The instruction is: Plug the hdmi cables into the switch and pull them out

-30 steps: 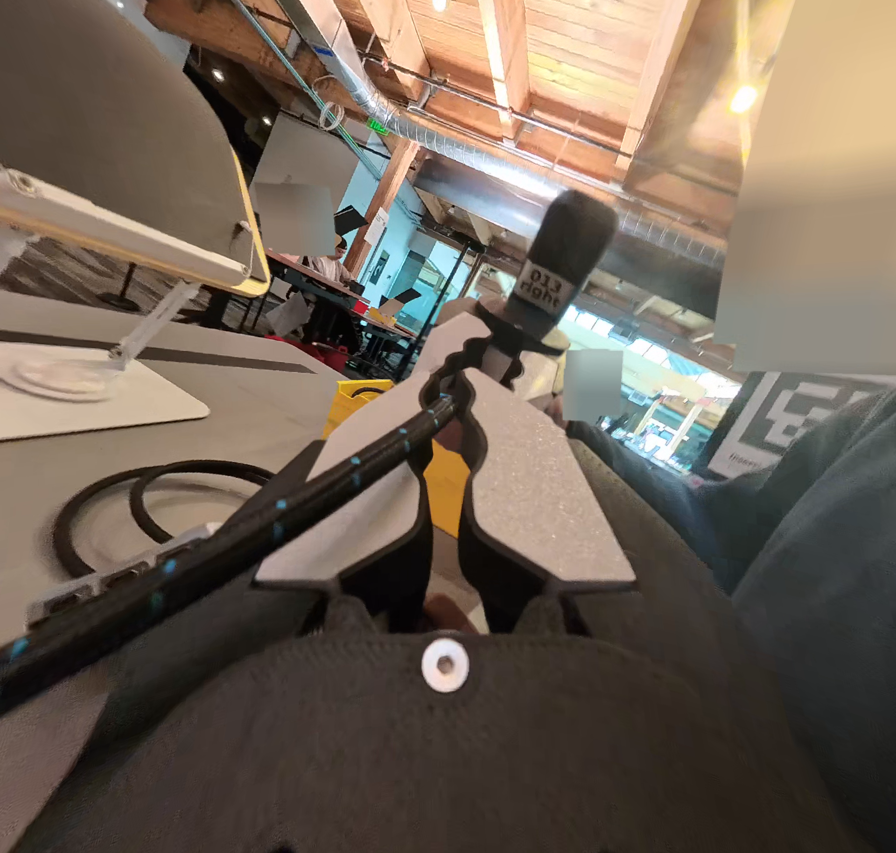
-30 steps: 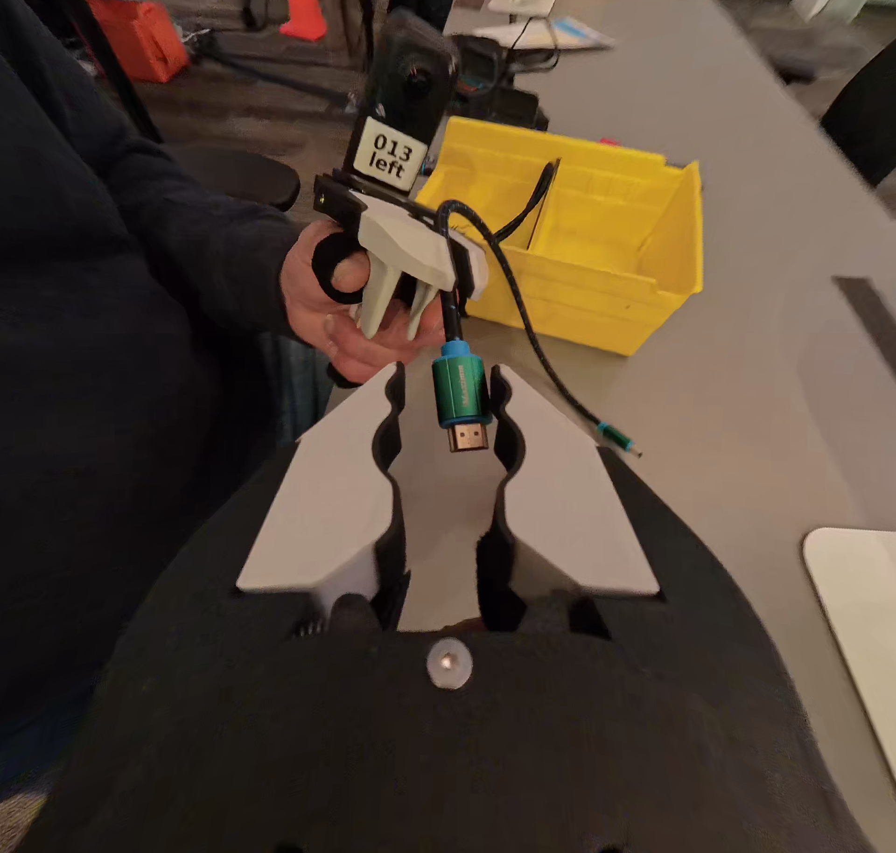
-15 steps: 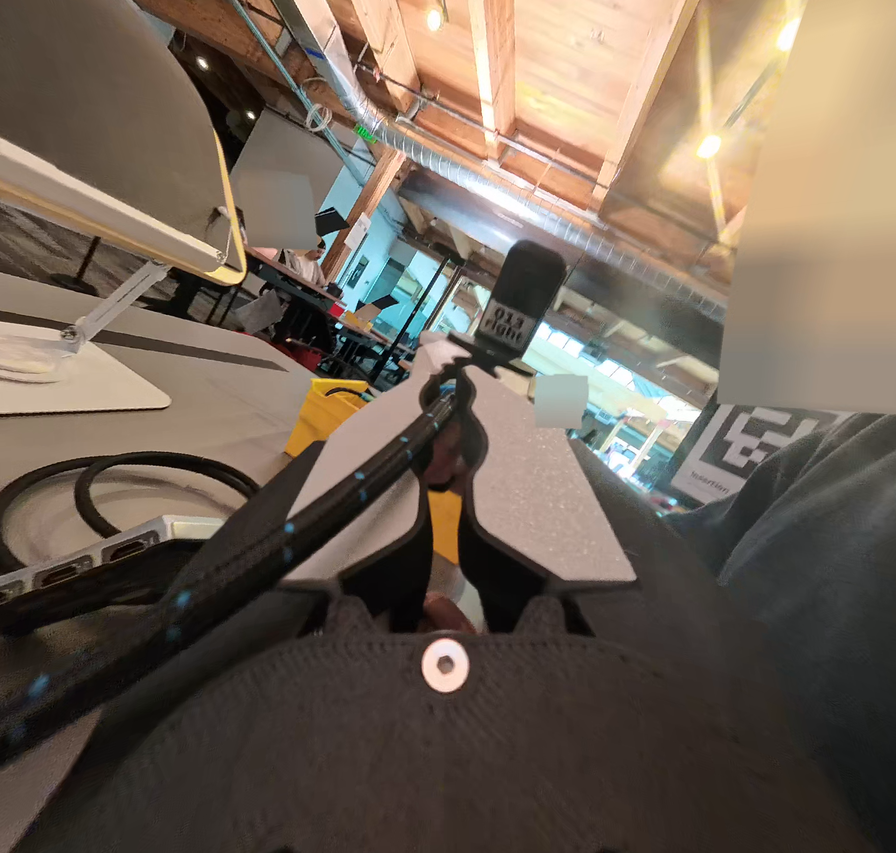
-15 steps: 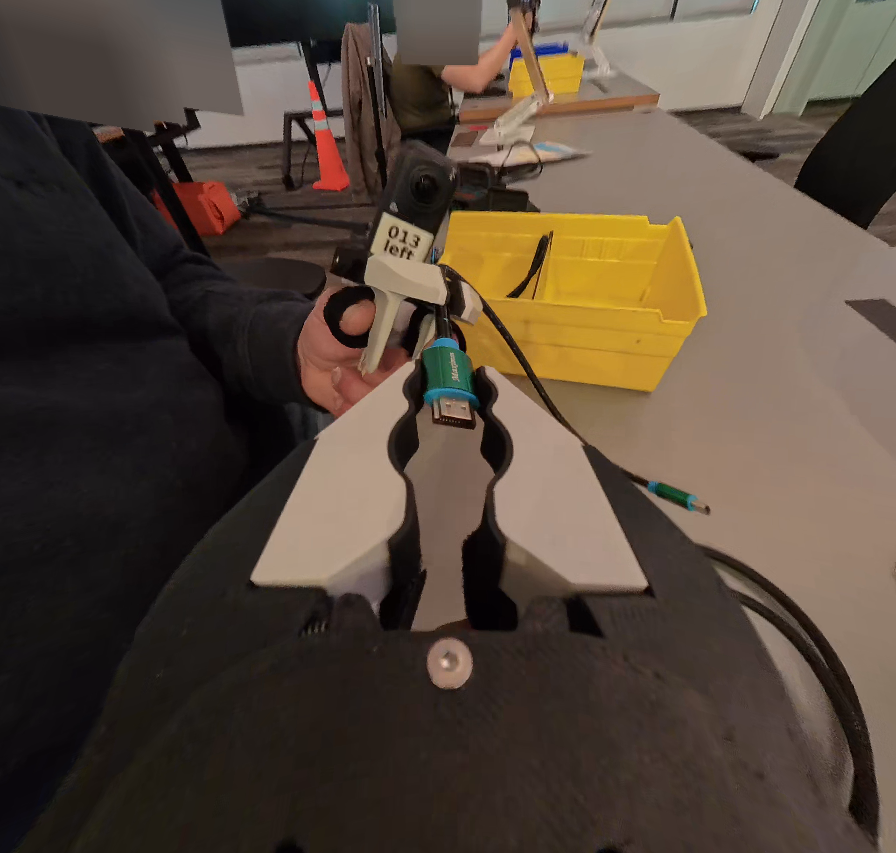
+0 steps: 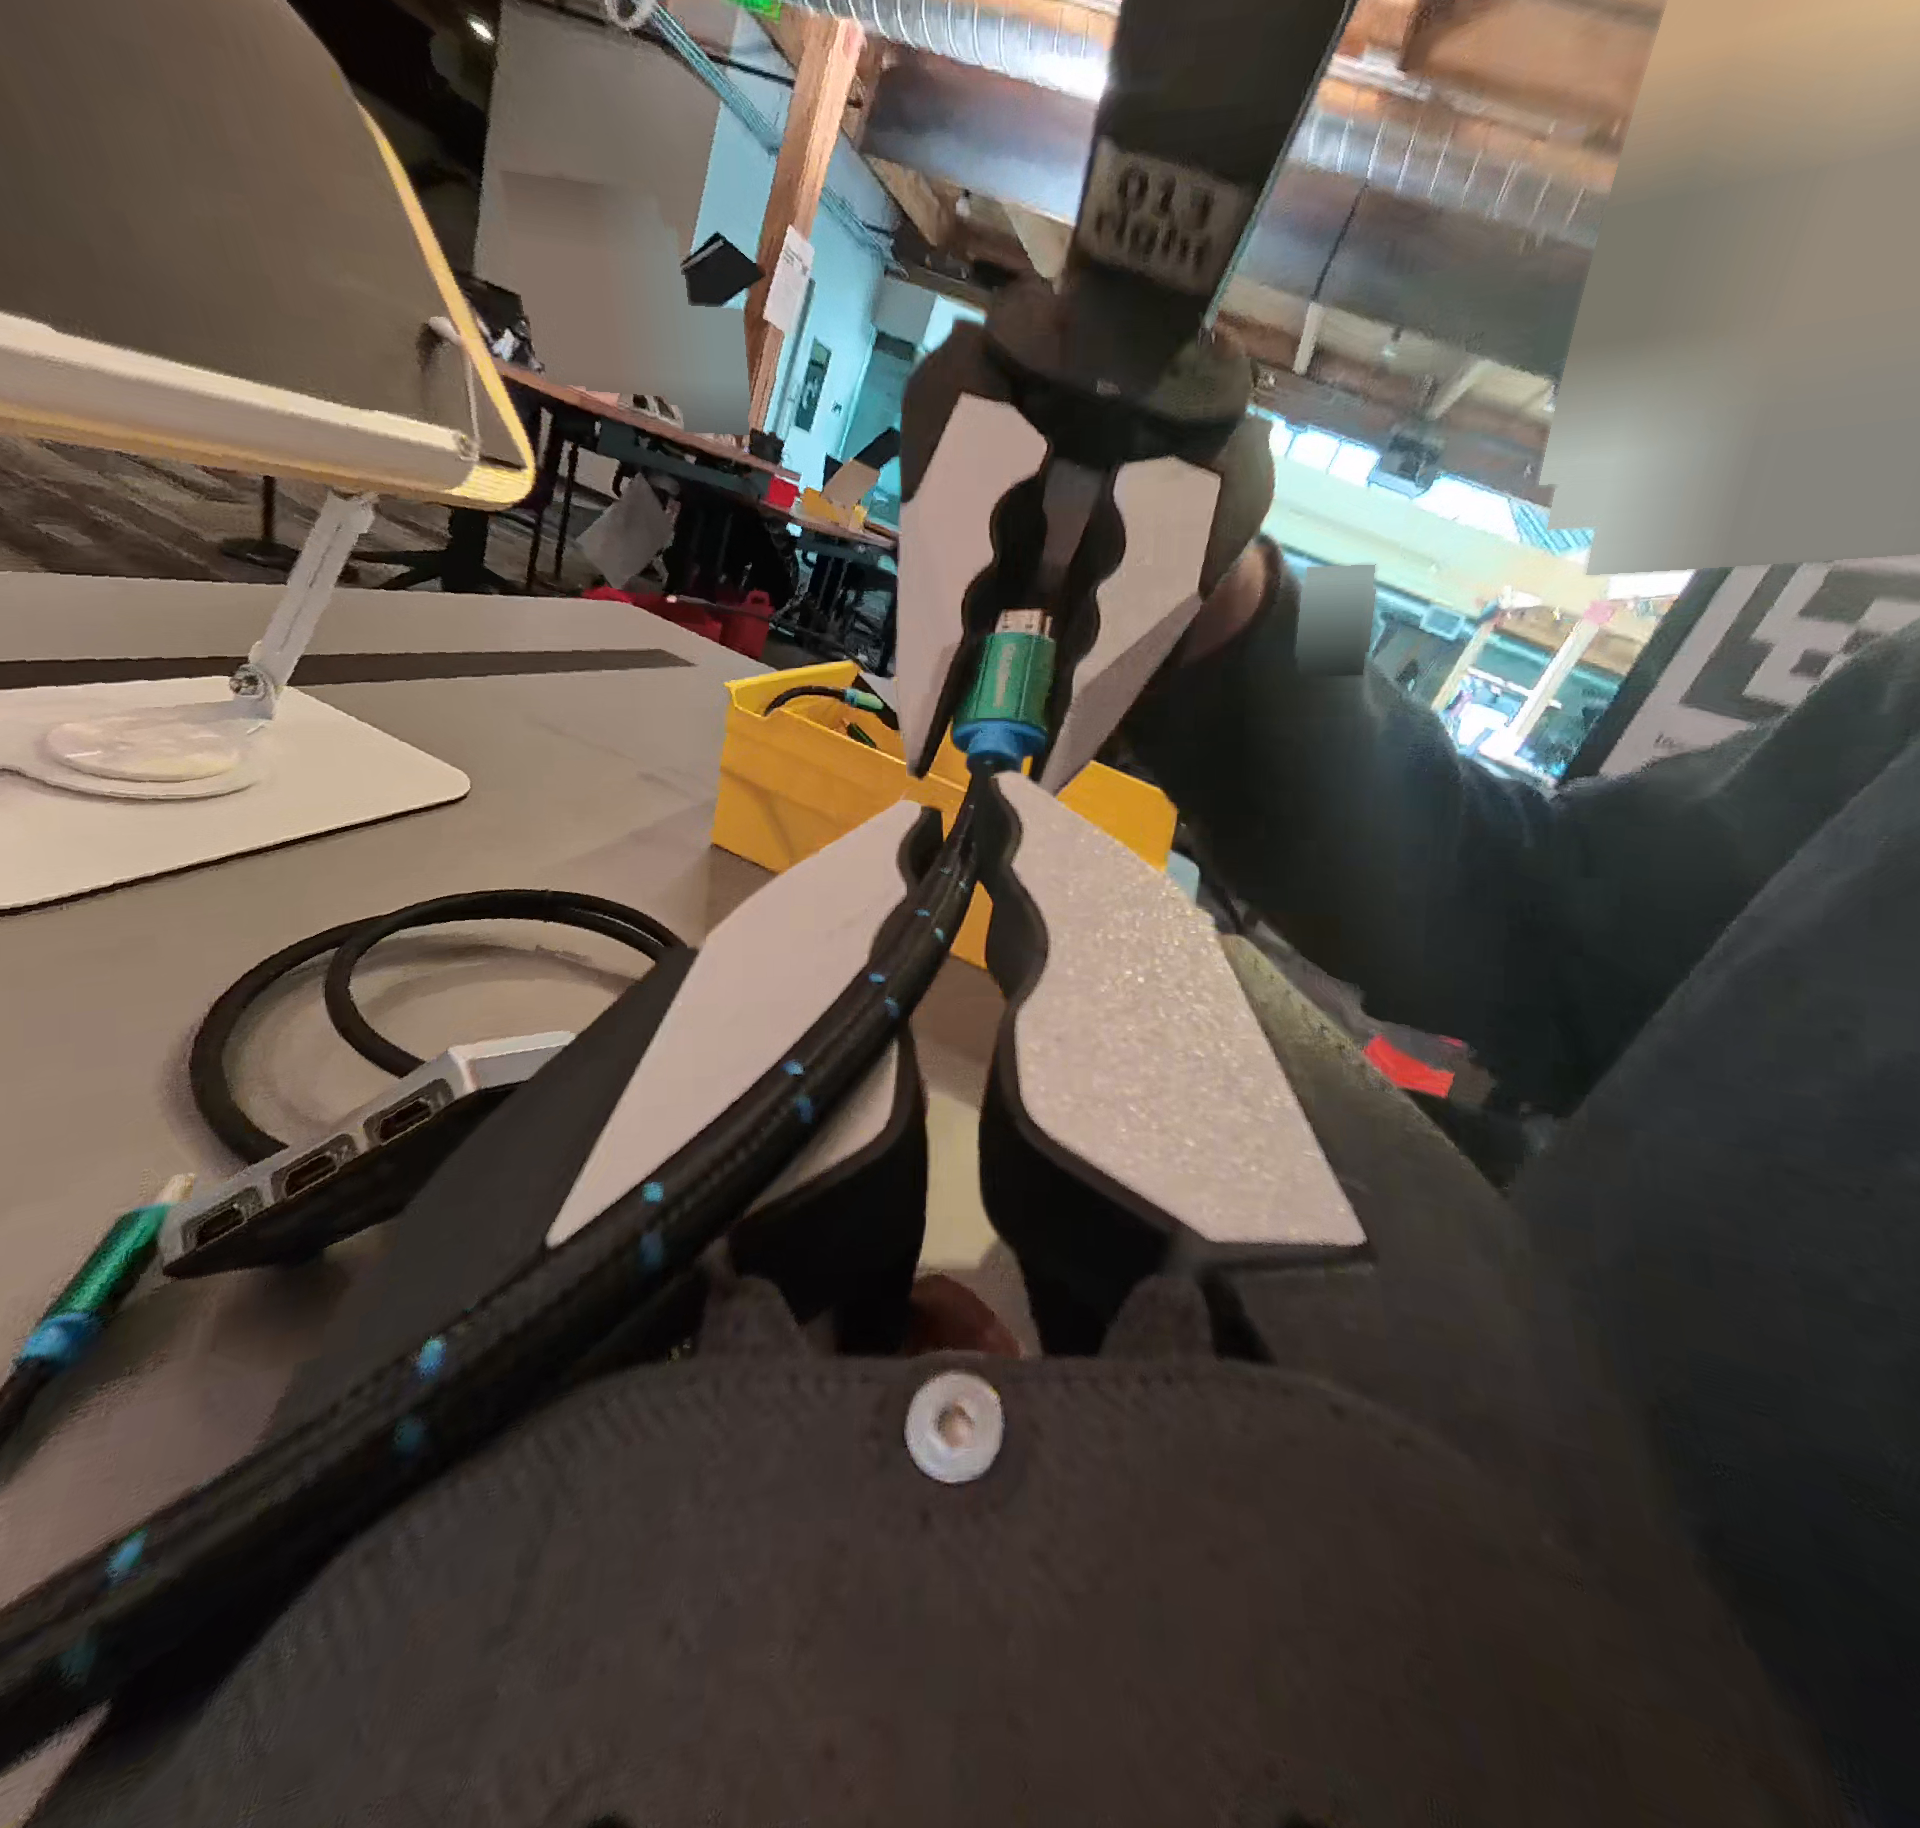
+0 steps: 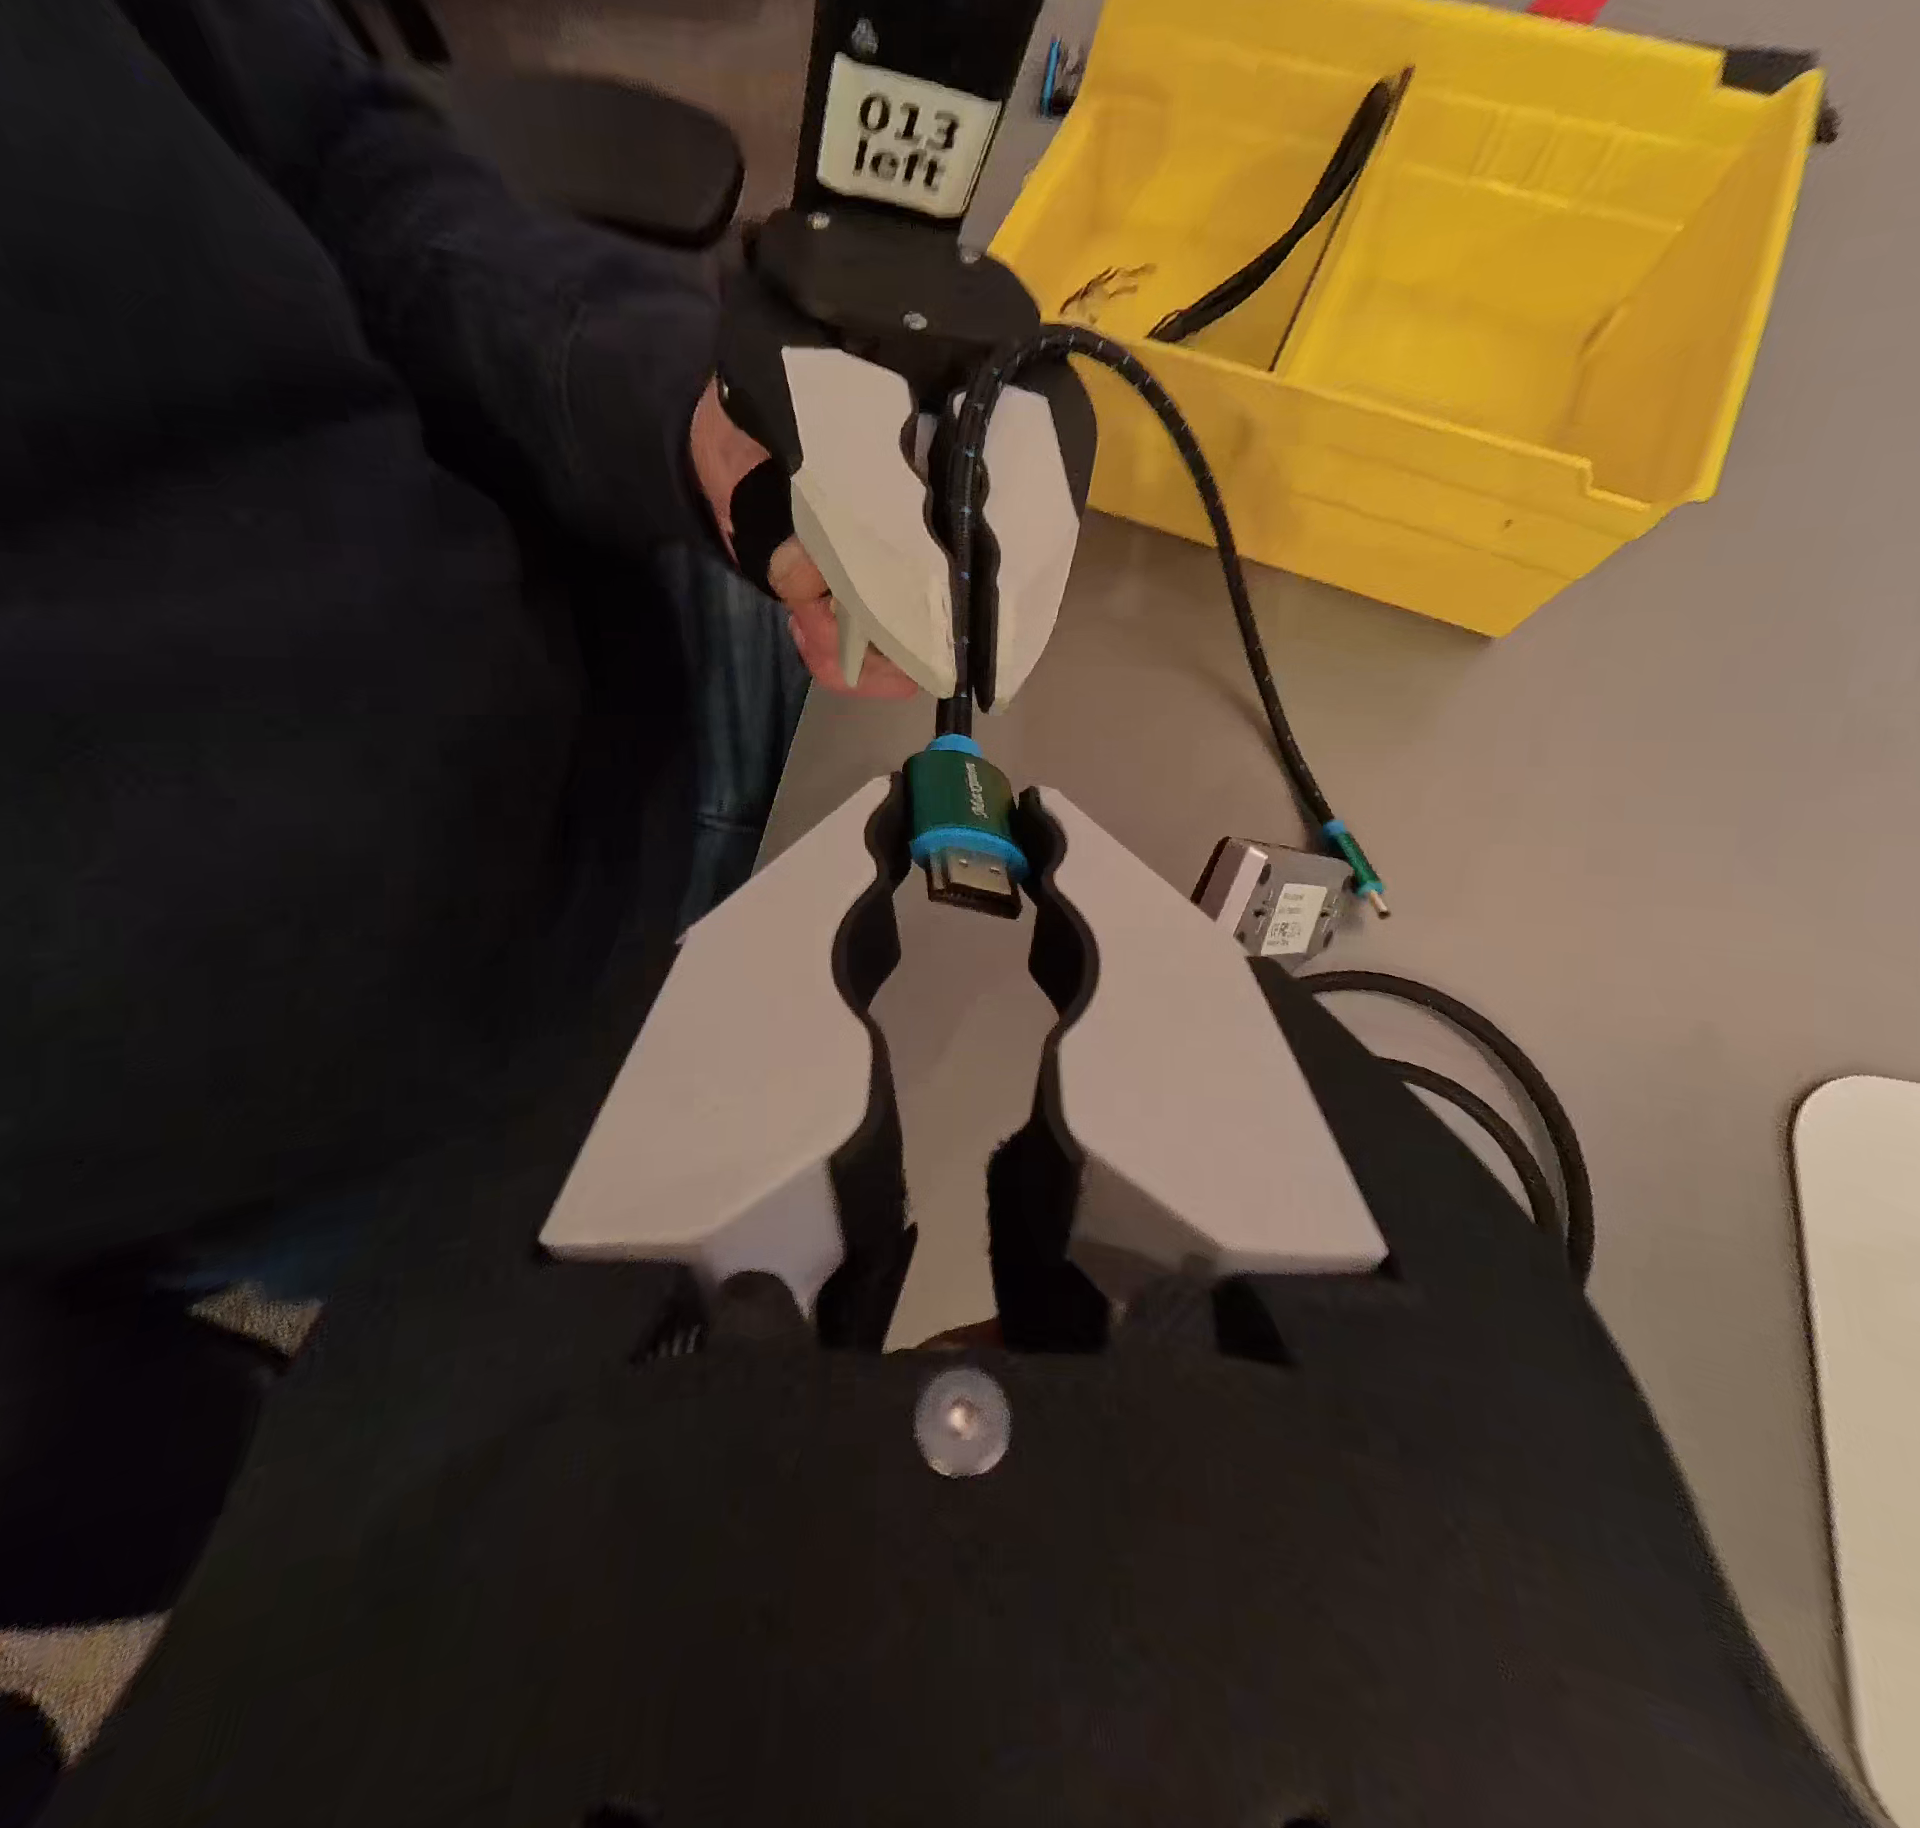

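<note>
A black braided HDMI cable (image 5: 790, 1072) with blue flecks runs through my left gripper (image 5: 961, 812), which is shut on it just behind the green plug (image 5: 1003, 677). My right gripper (image 6: 961, 796) faces the left gripper (image 6: 971, 698) tip to tip, and its fingers are closed on the green plug (image 6: 961, 817), metal end toward the right camera. The right gripper also shows in the left wrist view (image 5: 982, 770). The silver switch (image 5: 343, 1144) lies on the grey table with its ports empty; it also shows in the right wrist view (image 6: 1273, 895). The cable's other green plug (image 5: 99, 1279) lies beside the switch.
A yellow bin (image 6: 1455, 490) with a divider and a black cable stands on the table behind the grippers. The switch's thick black cable (image 5: 416, 937) lies coiled by it. A white lamp base (image 5: 208, 791) sits farther out. A person's dark sleeve (image 6: 364, 531) is on the left. My left and right fingertips are right by each other. The silver switch (image 5: 343, 1144) is about 15 cm from both grippers' fingertips.
The right gripper's fingers have narrowed onto the green plug. Both grippers have come closer together and lower, near the switch. The left gripper still holds the cable.
</note>
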The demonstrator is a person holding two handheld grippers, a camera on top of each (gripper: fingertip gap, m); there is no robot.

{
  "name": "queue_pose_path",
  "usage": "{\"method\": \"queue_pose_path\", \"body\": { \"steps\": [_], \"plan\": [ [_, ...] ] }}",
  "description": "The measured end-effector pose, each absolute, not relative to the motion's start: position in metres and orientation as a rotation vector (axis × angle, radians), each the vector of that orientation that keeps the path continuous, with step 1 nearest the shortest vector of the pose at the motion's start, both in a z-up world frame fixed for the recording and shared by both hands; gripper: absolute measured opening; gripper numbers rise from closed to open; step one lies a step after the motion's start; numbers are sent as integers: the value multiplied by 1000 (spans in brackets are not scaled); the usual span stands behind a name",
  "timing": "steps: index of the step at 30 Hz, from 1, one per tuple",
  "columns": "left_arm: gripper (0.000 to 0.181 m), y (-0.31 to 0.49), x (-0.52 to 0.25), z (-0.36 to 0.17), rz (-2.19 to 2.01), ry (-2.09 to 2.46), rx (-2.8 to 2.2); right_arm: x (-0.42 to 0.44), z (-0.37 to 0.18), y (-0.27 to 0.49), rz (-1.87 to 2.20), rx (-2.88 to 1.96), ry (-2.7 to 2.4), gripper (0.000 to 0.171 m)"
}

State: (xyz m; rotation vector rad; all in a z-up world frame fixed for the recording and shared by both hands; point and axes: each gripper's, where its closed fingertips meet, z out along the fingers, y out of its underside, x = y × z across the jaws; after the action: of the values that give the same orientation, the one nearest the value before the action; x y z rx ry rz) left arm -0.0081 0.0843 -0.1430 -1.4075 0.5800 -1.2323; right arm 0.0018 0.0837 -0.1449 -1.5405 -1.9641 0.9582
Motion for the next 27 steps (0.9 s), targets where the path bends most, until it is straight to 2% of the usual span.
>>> {"method": "queue_pose_path", "body": {
  "steps": [7,15,16,19,21,25,27],
  "plan": [
    [6,82,-5,-153,-1144,667,-1455,4,-153,83,795,-1555,-2145,18],
    [6,79,-5,-143,-1154,699,-1382,6,-155,77,1080,-1491,-1934,19],
    [8,78,-3,-141,-1171,705,-1360,5,-154,75,1112,-1480,-1920,19],
    [32,76,8,-140,-1187,740,-1339,4,-157,68,1124,-1463,-1940,19],
    [36,77,14,-140,-1197,759,-1336,4,-156,66,1117,-1454,-1958,19],
    [24,77,18,-138,-1200,776,-1334,7,-156,68,1080,-1458,-1978,18],
    [24,77,19,-139,-1212,775,-1350,8,-157,69,1046,-1456,-1982,18]
  ]
}}
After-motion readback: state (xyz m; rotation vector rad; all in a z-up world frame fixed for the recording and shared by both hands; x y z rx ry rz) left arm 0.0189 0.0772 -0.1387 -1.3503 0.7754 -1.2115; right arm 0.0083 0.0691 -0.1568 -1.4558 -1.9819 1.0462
